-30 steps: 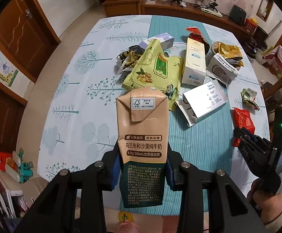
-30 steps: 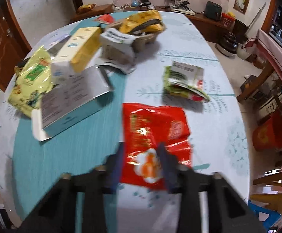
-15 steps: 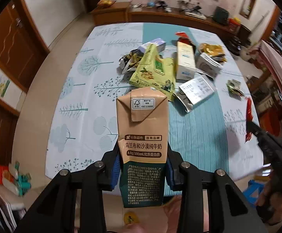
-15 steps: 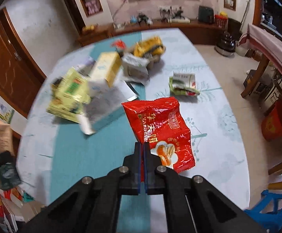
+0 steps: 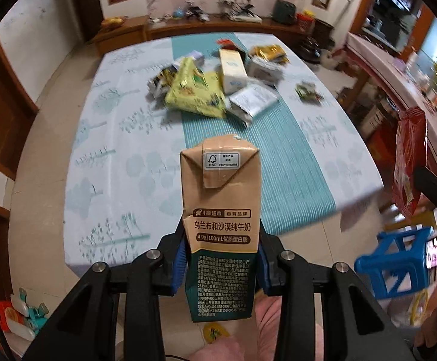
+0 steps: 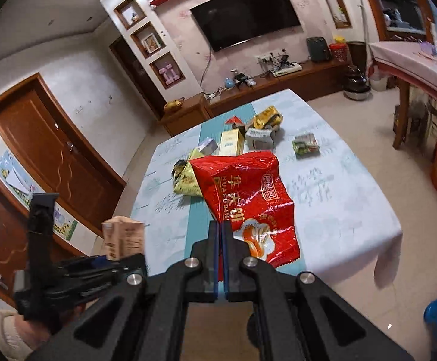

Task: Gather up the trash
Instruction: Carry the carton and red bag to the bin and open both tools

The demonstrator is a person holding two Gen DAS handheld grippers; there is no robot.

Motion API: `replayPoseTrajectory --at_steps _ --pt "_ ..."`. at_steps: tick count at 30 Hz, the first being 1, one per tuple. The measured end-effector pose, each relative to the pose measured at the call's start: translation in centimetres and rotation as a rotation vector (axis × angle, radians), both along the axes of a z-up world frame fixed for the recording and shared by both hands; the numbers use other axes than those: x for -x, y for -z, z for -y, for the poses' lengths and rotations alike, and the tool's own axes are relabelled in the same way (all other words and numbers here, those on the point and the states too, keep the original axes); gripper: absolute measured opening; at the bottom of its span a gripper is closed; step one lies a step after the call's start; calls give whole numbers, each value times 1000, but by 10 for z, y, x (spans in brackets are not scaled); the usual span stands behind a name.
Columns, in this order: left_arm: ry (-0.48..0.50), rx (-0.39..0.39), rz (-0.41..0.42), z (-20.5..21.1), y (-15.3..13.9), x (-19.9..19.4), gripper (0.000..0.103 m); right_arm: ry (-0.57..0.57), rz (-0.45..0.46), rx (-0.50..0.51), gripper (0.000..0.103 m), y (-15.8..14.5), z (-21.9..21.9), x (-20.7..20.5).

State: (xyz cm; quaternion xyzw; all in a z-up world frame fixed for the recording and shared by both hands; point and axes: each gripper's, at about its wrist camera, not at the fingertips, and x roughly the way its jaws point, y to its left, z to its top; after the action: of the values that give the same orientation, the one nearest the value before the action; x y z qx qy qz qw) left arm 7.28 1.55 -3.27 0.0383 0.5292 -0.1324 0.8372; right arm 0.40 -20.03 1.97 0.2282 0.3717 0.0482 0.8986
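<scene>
One milk carton (image 5: 220, 210), one red wrapper (image 6: 248, 198), one table (image 5: 104, 138)

Both tools share one build. The left gripper (image 5: 220, 266) has matte black linkage arms, each joint fixed by a round silver screw, and blue pads line the inner faces of its fingers (image 5: 178, 266). The right gripper (image 6: 221, 258) shows the same black arms, silver screws and thin blue strips along its fingers (image 6: 216, 258). Seen from the right wrist, the left tool carries a tall black upright post. A pale fuzzy sleeve (image 6: 6, 329) covers the wrist behind it.
</scene>
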Motion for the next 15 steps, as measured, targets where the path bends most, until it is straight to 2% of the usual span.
replayPoseTrajectory --at_steps 4,8,15 --pt "63 -7 -29 -1 9 22 36 -30 -43 22 1 2 -20 22" --pt "120 -22 -54 5 24 44 36 -72 -120 15 1 23 -37 37" --pt "206 -81 -95 28 79 81 36 -105 -248 -85 1 99 -46 54"
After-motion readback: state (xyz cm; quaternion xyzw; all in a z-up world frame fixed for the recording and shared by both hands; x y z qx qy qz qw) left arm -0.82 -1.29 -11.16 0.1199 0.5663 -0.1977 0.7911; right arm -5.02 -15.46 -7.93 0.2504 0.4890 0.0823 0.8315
